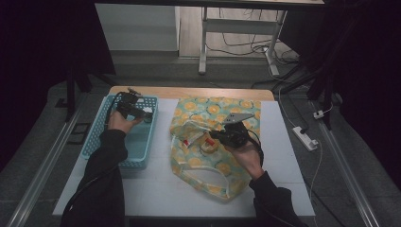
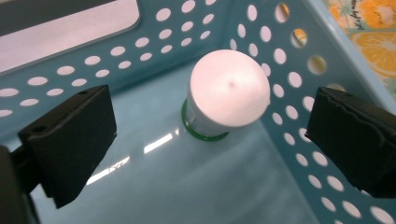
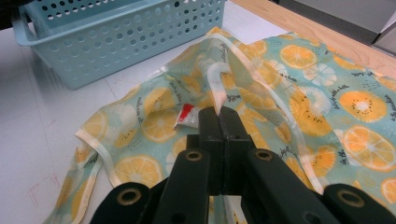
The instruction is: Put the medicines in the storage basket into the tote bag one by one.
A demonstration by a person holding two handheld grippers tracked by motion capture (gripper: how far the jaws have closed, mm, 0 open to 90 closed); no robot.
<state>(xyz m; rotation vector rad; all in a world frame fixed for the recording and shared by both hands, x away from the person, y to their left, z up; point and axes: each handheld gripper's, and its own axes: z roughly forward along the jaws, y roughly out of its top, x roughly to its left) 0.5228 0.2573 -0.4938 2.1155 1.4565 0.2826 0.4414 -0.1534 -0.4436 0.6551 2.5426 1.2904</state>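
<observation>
- Our left gripper (image 2: 210, 140) hangs over the far end of the blue basket (image 2: 289, 112), jaws wide apart with nothing between them.
- The white-capped bottle (image 2: 227, 91) stands upright on the basket floor, straight ahead between the jaws.
- Our right gripper (image 3: 219, 122) is clamped on the fruit-print bag's (image 3: 299, 93) edge.

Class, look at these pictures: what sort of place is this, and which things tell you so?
Probably a lab or workshop set up for recording. A small white table stands under dark curtains, a power strip and loose cables lie on the floor, and desk legs stand behind.

Left gripper (image 2: 210, 140) jaws spread wide; right gripper (image 3: 219, 116) jaws pressed together.
</observation>
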